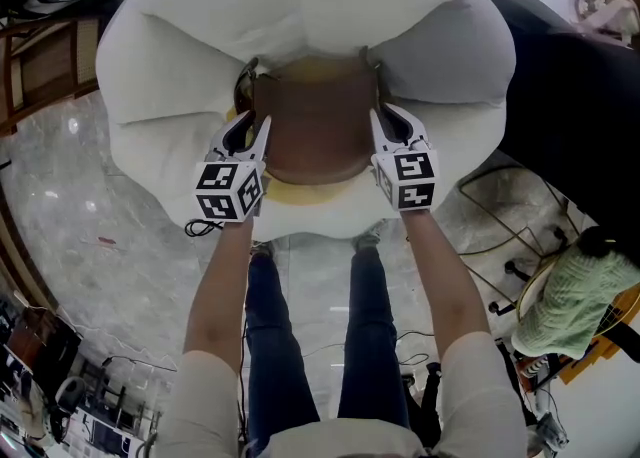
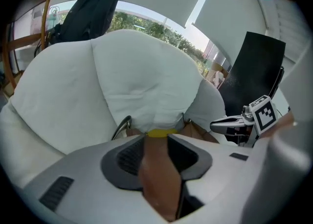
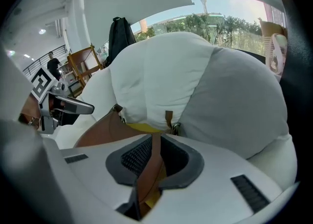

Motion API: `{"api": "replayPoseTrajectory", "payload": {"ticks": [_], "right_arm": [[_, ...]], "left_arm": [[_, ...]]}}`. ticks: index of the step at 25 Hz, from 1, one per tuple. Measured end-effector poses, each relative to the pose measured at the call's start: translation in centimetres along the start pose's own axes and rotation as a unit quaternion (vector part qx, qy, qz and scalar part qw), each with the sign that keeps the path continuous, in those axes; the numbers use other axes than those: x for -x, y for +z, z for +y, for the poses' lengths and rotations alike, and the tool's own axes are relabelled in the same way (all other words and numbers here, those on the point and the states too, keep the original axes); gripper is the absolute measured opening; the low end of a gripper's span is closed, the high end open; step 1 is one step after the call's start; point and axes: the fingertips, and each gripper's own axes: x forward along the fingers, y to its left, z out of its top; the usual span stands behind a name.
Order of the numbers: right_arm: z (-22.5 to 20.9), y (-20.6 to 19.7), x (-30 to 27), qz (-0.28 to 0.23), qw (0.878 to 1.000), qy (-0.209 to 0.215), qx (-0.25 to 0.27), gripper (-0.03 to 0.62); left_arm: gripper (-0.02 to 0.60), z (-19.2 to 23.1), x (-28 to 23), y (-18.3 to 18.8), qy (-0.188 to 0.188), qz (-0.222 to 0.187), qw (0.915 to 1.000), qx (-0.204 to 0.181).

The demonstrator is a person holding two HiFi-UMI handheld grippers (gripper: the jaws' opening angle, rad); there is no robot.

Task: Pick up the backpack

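**Operator:** Where is the backpack?

**Describer:** The brown backpack [image 1: 315,126] sits on the seat of a big white chair [image 1: 300,6], straight ahead of you and below your head. Its far edge rests against the puffy back cushion. A yellow part shows along its near and far edges. Metal buckles [image 3: 176,129] show at its 2 far corners.

**Operator:** What are my grippers doing?

**Describer:** You hold 1 at each side of the backpack, both slanting downward. The left gripper [image 1: 254,126] is at the backpack's left edge. In the left gripper view, its fingers [image 2: 128,157] stand slightly apart. A brown fold of the backpack lies between them, fills the gap and touches both pads. The right gripper [image 1: 390,118] is at the right edge. In the right gripper view, its fingers [image 3: 178,157] are almost together, pinched on a thin brown strap [image 3: 155,169]. A bit of yellow shows under the strap.

**Operator:** What else is around me?

**Describer:** Your 2 legs [image 1: 265,346] in blue jeans stand on a pale marble floor [image 1: 90,246], just in front of the chair. Your bare forearms reach forward to the grippers. Behind the chair a black bag [image 2: 93,12] hangs upright, beside a wooden frame [image 2: 47,15]. A person [image 1: 575,296] in a light green top is low at your right, well apart from the chair.
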Motion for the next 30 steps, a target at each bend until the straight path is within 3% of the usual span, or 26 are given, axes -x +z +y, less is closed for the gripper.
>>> {"api": "replayPoseTrajectory", "payload": {"ticks": [1,2,3,8,13,17,30], "right_arm": [[-0.3,-0.3,-0.3,0.003,1.000,-0.004,0.000,0.059],[-0.6,-0.7,-0.6,0.008,1.000,-0.007,-0.002,0.176],[-0.8,-1.0,-0.9,0.015,1.000,-0.009,-0.004,0.271],[-1.5,-2.7,-2.3,0.043,0.999,0.003,-0.012,0.289],[-1.7,-3.8,-3.7,0.057,0.995,0.029,-0.074,0.316],[-1.9,-4.9,-5.0,0.069,0.993,0.046,-0.084,0.327],[-1.7,-5.9,-6.6,0.100,0.980,0.075,-0.151,0.347]], "left_arm": [[0.194,0.4,-0.3,-0.3,0.009,0.005,0.9999,0.005],[0.262,0.9,-0.5,-0.6,0.017,0.010,0.9998,0.009],[0.267,1.2,-0.7,-0.8,0.021,0.014,0.9996,0.012],[0.278,2.0,-1.9,-1.7,0.017,0.033,0.9992,0.010],[0.296,2.6,-3.6,-3.2,0.005,0.064,0.9978,0.012],[0.303,2.9,-4.6,-3.9,-0.001,0.082,0.9965,0.016],[0.304,3.5,-6.9,-5.7,-0.017,0.107,0.9912,0.077]]}}
